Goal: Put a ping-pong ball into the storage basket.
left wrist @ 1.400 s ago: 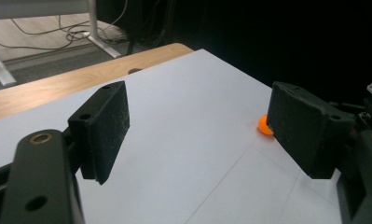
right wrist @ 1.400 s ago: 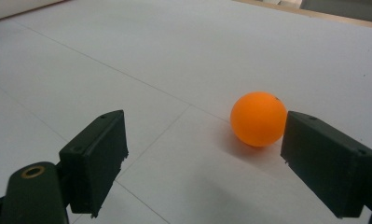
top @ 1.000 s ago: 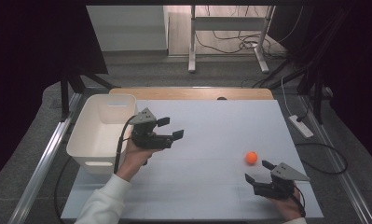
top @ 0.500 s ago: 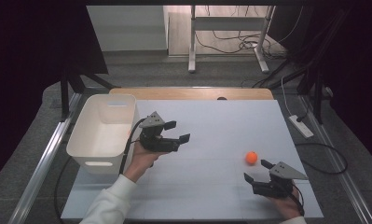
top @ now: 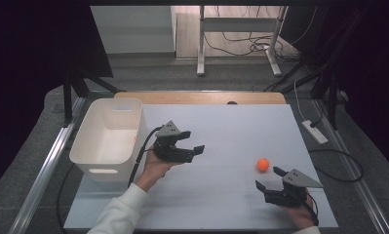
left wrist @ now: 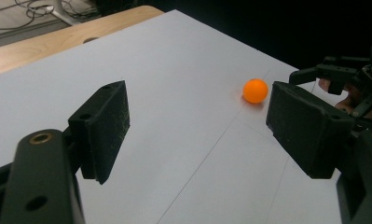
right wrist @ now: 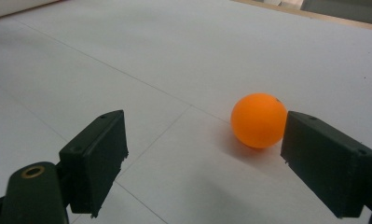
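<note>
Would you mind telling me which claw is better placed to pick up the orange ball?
The right claw: open, just short of the orange ball. The left claw is farther off, beside the white bin.

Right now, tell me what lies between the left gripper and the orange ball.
Nothing: in the high view, bare white tabletop separates the left gripper from the orange ball.

You have one small orange ball, one white plastic bin, and two black handheld tools on the tabletop: left tool, right tool.

no readable text, no labels, no brands, no numbers anywhere
</note>
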{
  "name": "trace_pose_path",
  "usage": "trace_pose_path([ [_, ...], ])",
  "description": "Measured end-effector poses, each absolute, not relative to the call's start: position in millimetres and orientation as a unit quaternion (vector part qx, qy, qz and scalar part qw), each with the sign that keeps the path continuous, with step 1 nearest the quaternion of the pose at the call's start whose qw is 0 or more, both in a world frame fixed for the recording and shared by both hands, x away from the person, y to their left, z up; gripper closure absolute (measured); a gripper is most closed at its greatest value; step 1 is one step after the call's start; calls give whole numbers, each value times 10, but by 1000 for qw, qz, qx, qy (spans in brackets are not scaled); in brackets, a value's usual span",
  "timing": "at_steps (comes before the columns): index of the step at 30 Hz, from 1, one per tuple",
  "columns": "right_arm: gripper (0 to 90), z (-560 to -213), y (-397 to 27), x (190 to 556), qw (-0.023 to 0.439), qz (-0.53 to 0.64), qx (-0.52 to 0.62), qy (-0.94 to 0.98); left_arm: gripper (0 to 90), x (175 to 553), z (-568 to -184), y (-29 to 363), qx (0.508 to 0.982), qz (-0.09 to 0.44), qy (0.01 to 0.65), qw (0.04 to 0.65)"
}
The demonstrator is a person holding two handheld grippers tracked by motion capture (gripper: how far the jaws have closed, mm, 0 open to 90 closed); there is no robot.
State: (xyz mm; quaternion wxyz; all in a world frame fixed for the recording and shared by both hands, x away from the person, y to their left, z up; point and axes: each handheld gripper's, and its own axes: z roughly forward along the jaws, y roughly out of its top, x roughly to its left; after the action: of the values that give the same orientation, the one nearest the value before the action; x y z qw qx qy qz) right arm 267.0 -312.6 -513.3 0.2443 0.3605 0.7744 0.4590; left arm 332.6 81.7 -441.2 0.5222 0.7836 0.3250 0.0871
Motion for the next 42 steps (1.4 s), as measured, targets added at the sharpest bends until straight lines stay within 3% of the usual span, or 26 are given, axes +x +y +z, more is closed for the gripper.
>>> trace_pose_path([
  [42, 147, -5140, -3131, 2678, 244, 459, 359, 775, 228, 3492, -4847, 374, 812, 54, 306, 494],
])
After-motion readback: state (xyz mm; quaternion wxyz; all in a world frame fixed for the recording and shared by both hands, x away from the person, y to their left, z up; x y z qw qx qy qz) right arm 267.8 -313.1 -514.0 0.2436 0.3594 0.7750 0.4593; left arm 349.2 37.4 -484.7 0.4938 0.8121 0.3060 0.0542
